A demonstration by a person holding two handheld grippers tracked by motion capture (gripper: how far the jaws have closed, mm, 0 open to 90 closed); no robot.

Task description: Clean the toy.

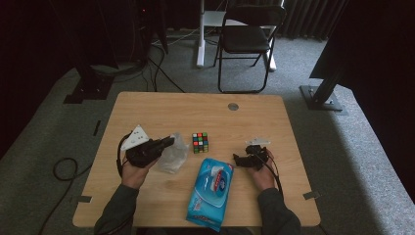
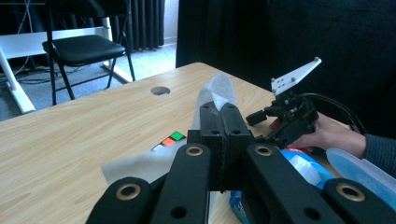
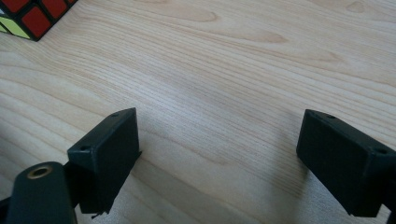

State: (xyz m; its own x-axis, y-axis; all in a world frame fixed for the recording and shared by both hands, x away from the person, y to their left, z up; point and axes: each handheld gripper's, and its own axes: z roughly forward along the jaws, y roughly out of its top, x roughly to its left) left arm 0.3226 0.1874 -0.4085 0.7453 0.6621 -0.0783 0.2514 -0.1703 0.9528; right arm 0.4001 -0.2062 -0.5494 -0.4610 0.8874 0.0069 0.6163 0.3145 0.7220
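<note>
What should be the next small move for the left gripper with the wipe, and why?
Probably lift the left gripper a little to draw the wipe clear. Its fingers are shut on the thin white sheet, which trails over the table beside the blue wipes pack. The right gripper waits open, holding nothing.

Recording studio, black curtains [image 1: 313,17], folding chair [image 1: 248,36]

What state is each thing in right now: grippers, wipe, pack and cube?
left gripper: shut on the wet wipe.
wet wipe: pulled out, pinched at one end, the rest trailing on the table.
right gripper: open, nothing between its jaws.
wipes pack: lying flat, lid flap open.
puzzle cube: scrambled, standing untouched.
</note>
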